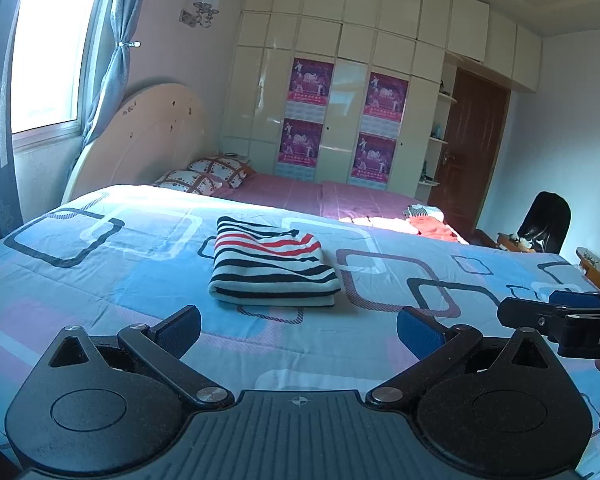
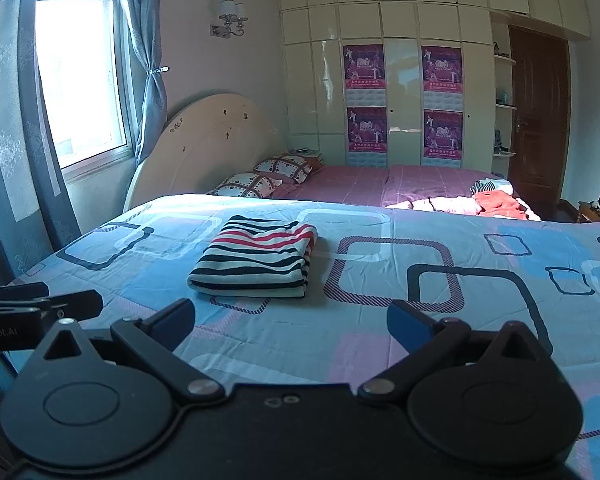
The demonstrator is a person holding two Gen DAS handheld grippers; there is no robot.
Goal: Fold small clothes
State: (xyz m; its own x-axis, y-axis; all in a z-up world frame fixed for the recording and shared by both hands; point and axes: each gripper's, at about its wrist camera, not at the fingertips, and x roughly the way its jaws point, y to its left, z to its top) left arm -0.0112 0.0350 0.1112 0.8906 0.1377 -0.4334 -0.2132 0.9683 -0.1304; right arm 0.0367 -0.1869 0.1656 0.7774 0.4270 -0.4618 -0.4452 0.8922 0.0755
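- Leftmost, the window (image 2: 80, 76) and its tied blue curtain (image 2: 150, 60) light the near part of the bed.
- Left hand-held gripper (image 1: 298, 330): jaws spread wide, blue pads empty, poised above the patterned quilt (image 1: 100, 280) on the near side of the garment and not touching it.
- Striped garment (image 1: 270, 262), white with black and red bands: lies in a compact rectangular stack on the quilt, ahead of both tools and nearer the left one. Judged from its layered edges, the folding appears largely done.
- Handling, as a judgement: the knit looks soft, light and limp, so it should sag if lifted at one point and its layers may slide apart; the thick folded near edge (image 1: 272, 296) or the two near corners seem the soundest places to take hold, pinching all layers together.
- Right hand-held gripper (image 2: 290, 326): likewise wide open and holding nothing, above the quilt, with the garment ahead and to its left.
- Farther right, a loose orange garment (image 2: 498, 204) lies on the pink sheet (image 2: 360, 184), well apart from the stack, possibly the next item.
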